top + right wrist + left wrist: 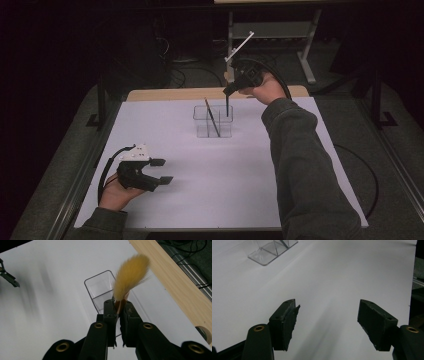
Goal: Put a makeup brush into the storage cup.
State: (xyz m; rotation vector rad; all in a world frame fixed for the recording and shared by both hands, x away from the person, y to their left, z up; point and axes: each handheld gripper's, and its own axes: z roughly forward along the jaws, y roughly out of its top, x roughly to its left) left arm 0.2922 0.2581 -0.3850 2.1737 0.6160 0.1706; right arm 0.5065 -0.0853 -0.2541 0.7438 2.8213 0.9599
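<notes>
Landmark: clear holder (213, 121), a see-through box w/ compartments, standing on the white table top (200, 200), toward its far side, roughly mid-width.

R gripper (228, 93): held above holder's far-right corner, jaws pointing down at it. In the right gripper view (119, 308) jaws pressed together, pinching a brush.

Held brush (130, 272): caught by its copper-coloured ferrule; yellow bristle tuft sticks out past the jaw tips, fluffy, a bit blurred. In high view its dark handle (227, 106) hangs about straight down from the gripper, lower end at holder's right rear compartment; can't tell if the tip is inside or touching.

2nd brush (212, 117): thin, dark w/ lighter upper end, already in holder, leaning, top tilted to far left, foot toward the near side. Apart from held brush.

L gripper (161, 170): near-left of holder, well apart from it, low over table top, person's hand under it. Jaws spread wide, nothing between them; the left gripper view (328, 322) shows bare white surface between the pads, one pad's lining looks ragged at the edge. Holder's base (272, 250) sits at top left of that view.

R sleeve (300, 170): grey-green, runs from near edge up past holder's right side.

Wood strip (165, 94): table's far edge, just behind holder.
</notes>
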